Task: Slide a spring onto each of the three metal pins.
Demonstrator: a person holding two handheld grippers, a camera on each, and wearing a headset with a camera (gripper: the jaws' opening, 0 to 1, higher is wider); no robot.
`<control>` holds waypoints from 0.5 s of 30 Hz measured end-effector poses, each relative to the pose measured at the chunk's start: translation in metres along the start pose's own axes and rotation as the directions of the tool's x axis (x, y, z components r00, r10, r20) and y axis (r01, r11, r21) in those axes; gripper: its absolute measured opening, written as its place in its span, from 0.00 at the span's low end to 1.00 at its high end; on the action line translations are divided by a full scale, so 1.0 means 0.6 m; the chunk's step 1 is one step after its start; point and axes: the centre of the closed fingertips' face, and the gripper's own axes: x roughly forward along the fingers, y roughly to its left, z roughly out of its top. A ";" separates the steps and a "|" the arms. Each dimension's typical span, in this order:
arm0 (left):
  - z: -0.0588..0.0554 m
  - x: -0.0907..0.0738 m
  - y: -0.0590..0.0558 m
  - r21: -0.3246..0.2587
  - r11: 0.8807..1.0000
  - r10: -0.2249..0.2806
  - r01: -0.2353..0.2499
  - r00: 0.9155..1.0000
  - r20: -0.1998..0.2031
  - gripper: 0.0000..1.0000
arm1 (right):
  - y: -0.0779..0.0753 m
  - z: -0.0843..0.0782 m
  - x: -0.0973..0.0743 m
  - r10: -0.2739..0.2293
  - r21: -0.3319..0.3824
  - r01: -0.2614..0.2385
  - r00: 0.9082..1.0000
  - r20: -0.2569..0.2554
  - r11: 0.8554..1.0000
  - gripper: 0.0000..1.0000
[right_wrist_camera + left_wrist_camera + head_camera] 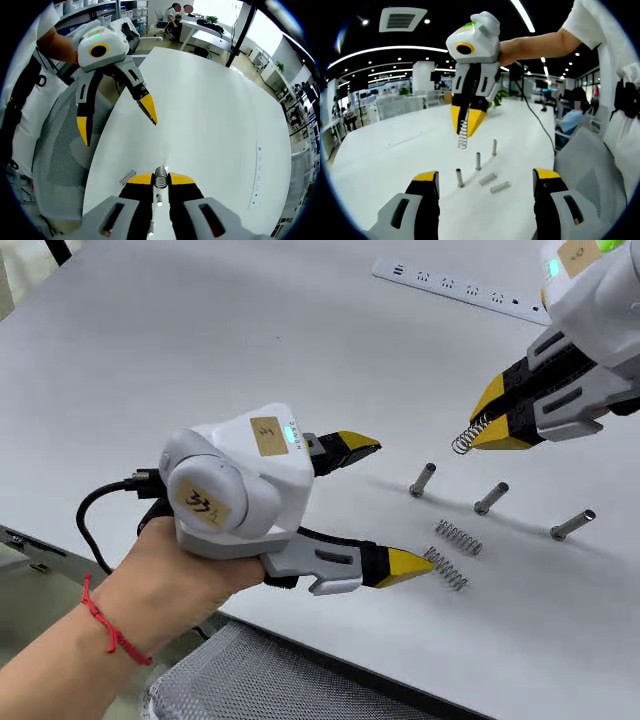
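Three short metal pins (422,479) (491,497) (572,524) stand in a row on the white table (250,340); in the left gripper view the row runs from the nearest pin (459,177) back. Two loose springs (458,537) (445,568) lie beside them. My right gripper (483,430) hangs above the pins, shut on a third spring (467,435) that dangles from its tips (463,135) (160,176). My left gripper (395,505) is open near the table's front edge, its jaws spread on either side of the pins and loose springs (488,178).
A white power strip (460,288) lies at the table's far side. A grey mesh chair (250,680) stands under the front edge. A black cable (95,510) trails from the left gripper. A person's hand (170,580) holds that gripper.
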 end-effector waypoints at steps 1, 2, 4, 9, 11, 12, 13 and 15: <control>-0.002 0.001 0.000 -0.002 1.000 -0.001 0.001 1.000 -0.001 0.80 | -0.001 0.000 0.004 0.003 0.001 -0.003 1.000 -0.002 1.000 0.12; -0.005 0.002 0.000 0.000 1.000 -0.001 0.001 1.000 -0.006 0.84 | -0.003 -0.001 0.011 0.005 0.001 -0.005 1.000 -0.006 1.000 0.12; -0.010 0.003 -0.001 0.006 1.000 -0.006 0.006 1.000 -0.011 0.89 | -0.006 -0.004 0.019 0.007 -0.003 -0.007 1.000 -0.019 1.000 0.12; -0.018 0.006 -0.004 -0.007 1.000 -0.019 0.019 1.000 -0.018 1.00 | -0.020 -0.012 0.041 0.011 -0.003 -0.011 0.999 -0.043 1.000 0.12; -0.021 0.006 -0.006 -0.011 1.000 -0.026 0.026 0.999 -0.020 1.00 | -0.022 -0.015 0.048 0.017 -0.003 -0.017 0.999 -0.051 1.000 0.12; -0.022 0.007 -0.007 -0.016 0.999 -0.030 0.030 0.999 -0.022 1.00 | -0.022 -0.016 0.050 0.020 -0.003 -0.020 0.998 -0.056 1.000 0.12; -0.024 0.007 -0.007 -0.018 0.999 -0.032 0.031 0.999 -0.025 1.00 | -0.021 -0.018 0.054 0.025 -0.002 -0.025 0.998 -0.060 1.000 0.12; -0.025 0.007 -0.008 -0.020 0.999 -0.037 0.036 0.999 -0.024 1.00 | -0.023 -0.023 0.059 0.030 0.001 -0.030 0.997 -0.065 1.000 0.12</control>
